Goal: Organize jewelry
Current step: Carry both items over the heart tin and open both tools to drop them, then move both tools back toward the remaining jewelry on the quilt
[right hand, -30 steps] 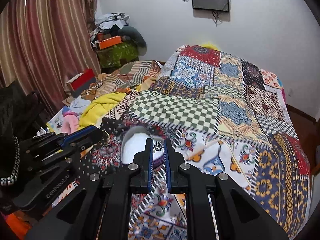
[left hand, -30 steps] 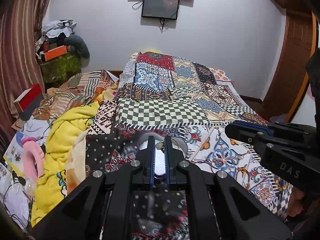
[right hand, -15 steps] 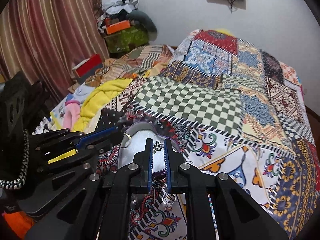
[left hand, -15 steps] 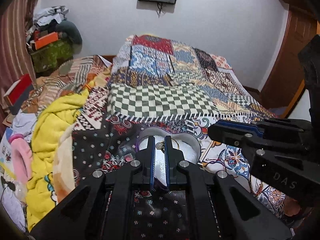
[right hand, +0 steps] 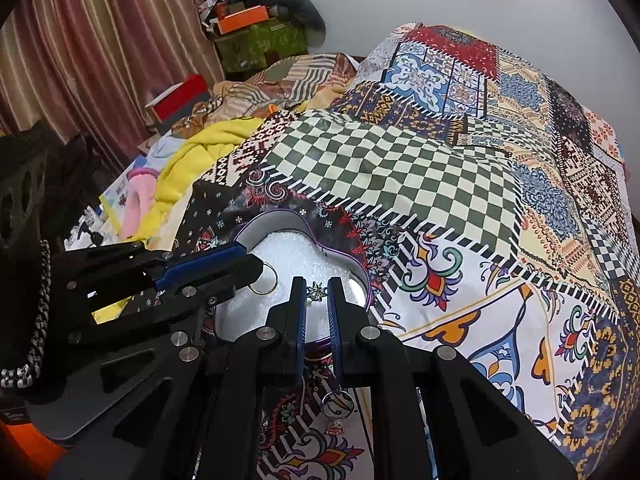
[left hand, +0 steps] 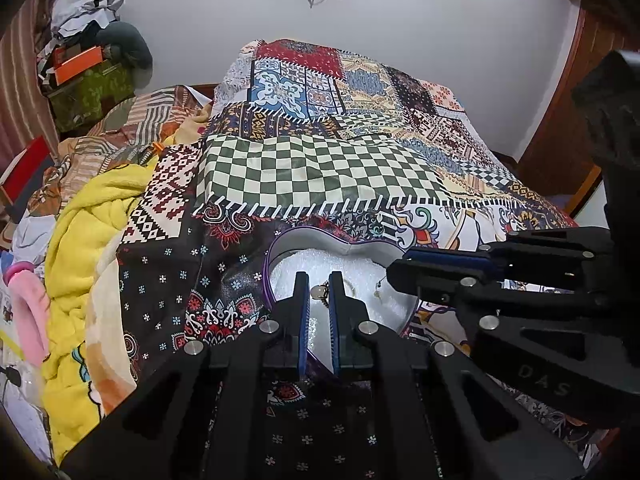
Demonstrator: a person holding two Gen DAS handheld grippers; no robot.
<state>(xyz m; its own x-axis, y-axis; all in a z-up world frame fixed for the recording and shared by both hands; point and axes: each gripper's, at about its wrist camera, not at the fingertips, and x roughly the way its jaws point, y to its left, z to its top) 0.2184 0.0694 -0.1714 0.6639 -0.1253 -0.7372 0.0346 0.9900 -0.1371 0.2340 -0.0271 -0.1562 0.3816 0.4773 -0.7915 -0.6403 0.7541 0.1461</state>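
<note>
white foam lines heart-shaped box (left hand: 344, 248) at lower centre, on patchwork bed (left hand: 320, 168). left hand-held gripper (left hand: 319, 292) clamped on gold hoop earring (right hand: 263, 278) over box. right hand-held gripper (right hand: 317, 292) clamped on star-shaped ornament (right hand: 317, 292). ring (right hand: 338, 402) lies on bed, bottom centre.

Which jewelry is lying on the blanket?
The small silvery ring on the patterned bedspread, outside the heart-shaped box; the gold hoop and silver star are over it.
</note>
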